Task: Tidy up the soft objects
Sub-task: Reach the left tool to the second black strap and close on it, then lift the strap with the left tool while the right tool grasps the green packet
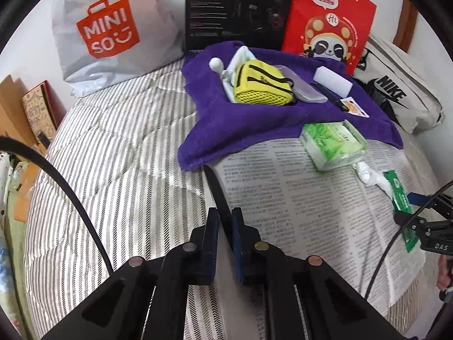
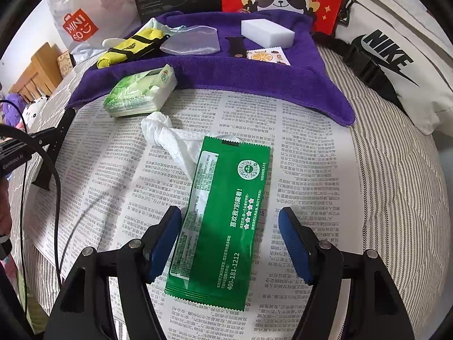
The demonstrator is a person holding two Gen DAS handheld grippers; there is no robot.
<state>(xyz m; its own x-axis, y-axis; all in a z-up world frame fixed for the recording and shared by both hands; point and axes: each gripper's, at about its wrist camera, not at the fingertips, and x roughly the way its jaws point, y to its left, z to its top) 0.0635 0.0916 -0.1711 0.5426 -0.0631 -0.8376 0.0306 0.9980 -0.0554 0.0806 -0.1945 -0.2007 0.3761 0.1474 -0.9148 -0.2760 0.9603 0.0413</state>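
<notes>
Your right gripper [image 2: 230,243] hangs with jaws apart astride the green wet-wipe packet [image 2: 223,221], lying lengthwise between them on the newspaper [image 2: 305,170], while your left gripper [image 1: 225,240] pinches a black strap [image 1: 216,189].

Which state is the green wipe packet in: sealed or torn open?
Torn open. In the right wrist view the green wipe packet has a ragged top edge, and a crumpled white wipe trails out of it across the newspaper.
</notes>
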